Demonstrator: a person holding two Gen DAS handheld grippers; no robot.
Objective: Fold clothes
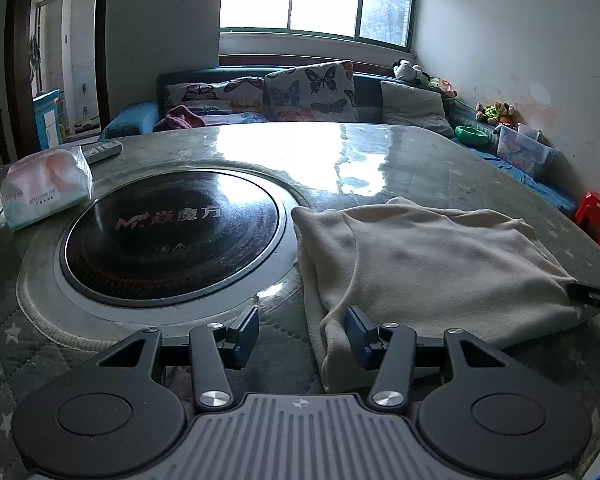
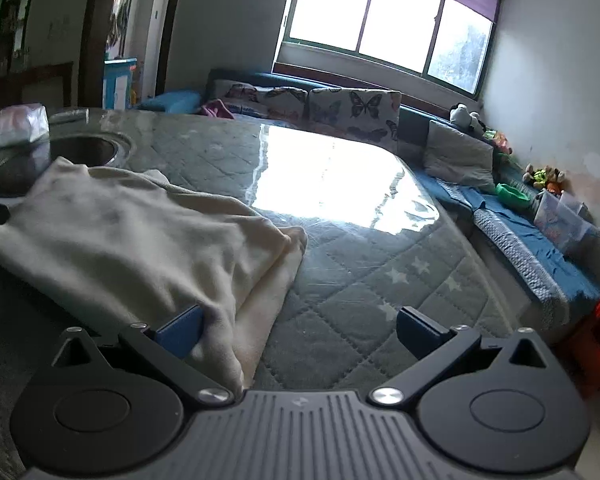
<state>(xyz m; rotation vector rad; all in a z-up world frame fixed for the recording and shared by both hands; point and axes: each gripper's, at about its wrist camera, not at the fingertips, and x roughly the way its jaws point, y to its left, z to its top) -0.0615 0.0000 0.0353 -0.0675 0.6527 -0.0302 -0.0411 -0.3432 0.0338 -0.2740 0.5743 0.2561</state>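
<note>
A cream garment (image 1: 432, 264) lies folded on the quilted tabletop (image 1: 440, 176) toward its right near edge, just beside the round black hob (image 1: 172, 236). The left tongs (image 1: 302, 334) stand half open over its near-left corner, gripping nothing. The right tongs (image 2: 300, 334) gape wide at its right edge, one pad (image 2: 180, 334) touching cloth

We see open quilted table (image 2: 380, 264) beyond and right of the folded cream garment (image 1: 440, 264); left of it the round cooktop (image 1: 172, 236) lies flush (no barrier), with a tissue pack (image 1: 46, 188) past that.
</note>
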